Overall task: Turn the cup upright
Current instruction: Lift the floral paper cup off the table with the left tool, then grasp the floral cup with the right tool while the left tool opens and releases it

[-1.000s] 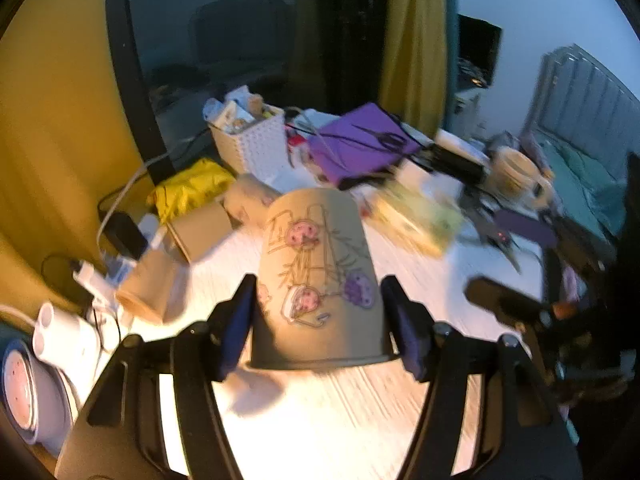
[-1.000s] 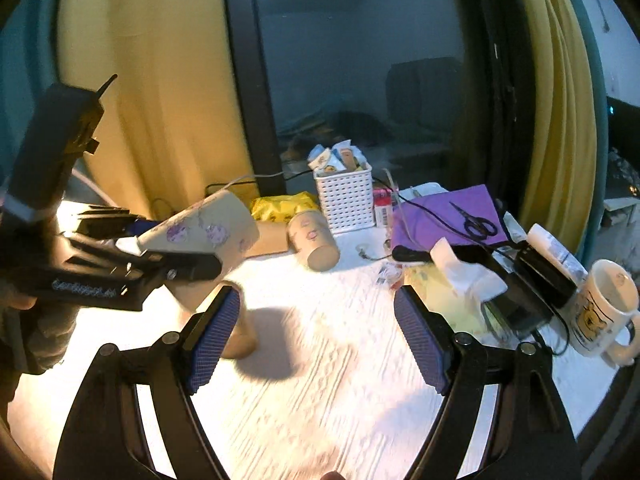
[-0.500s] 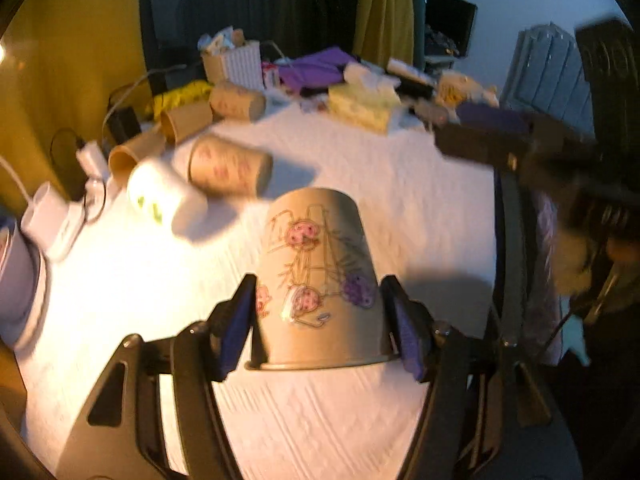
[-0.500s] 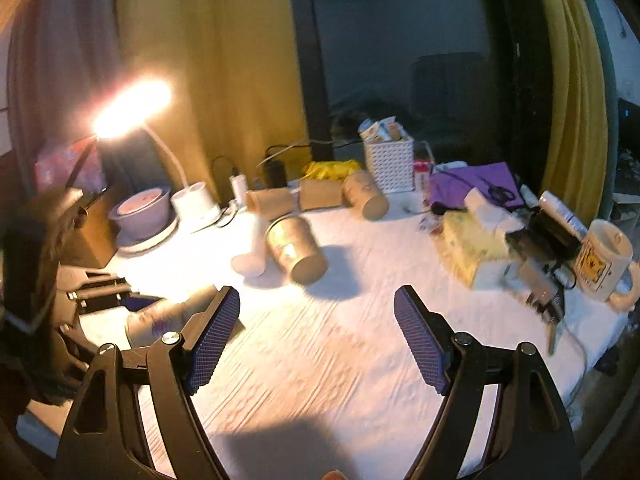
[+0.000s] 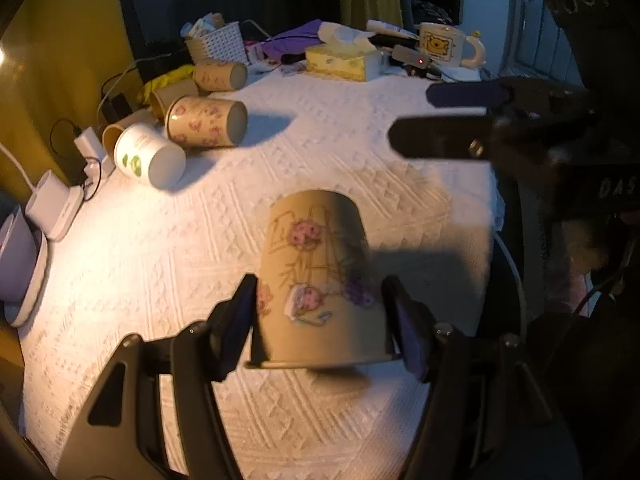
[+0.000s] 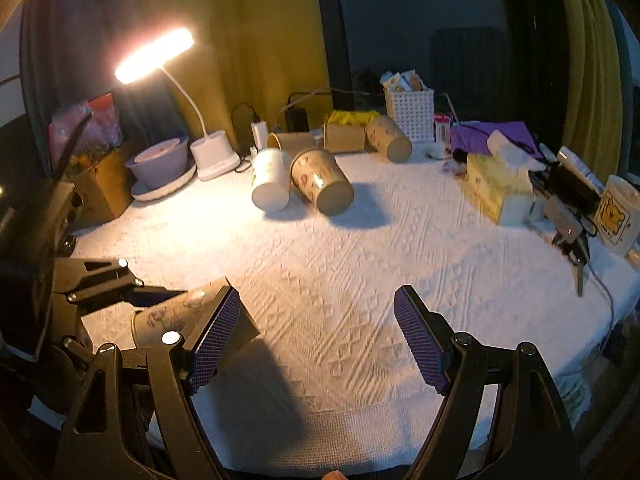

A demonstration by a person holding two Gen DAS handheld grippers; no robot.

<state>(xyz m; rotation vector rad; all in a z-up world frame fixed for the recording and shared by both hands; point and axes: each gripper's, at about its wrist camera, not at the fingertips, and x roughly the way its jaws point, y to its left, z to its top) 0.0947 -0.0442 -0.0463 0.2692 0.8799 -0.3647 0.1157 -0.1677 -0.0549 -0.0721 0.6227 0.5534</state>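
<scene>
1. Kraft-brown paper cup, tapered, printed with pink and purple flowers, sits between the left gripper jaws, which are closed against its sides near the rim; closed base points away from the camera, above the counter.
2. Counter covering is white cloth with a raised woven diamond pattern.
3. Right gripper jaws stand wide apart, holding nothing; pads are ridged blue.
4. Loose cylindrical cups lie on their sides well apart at the far edge: one white cup, one floral cup.
</scene>
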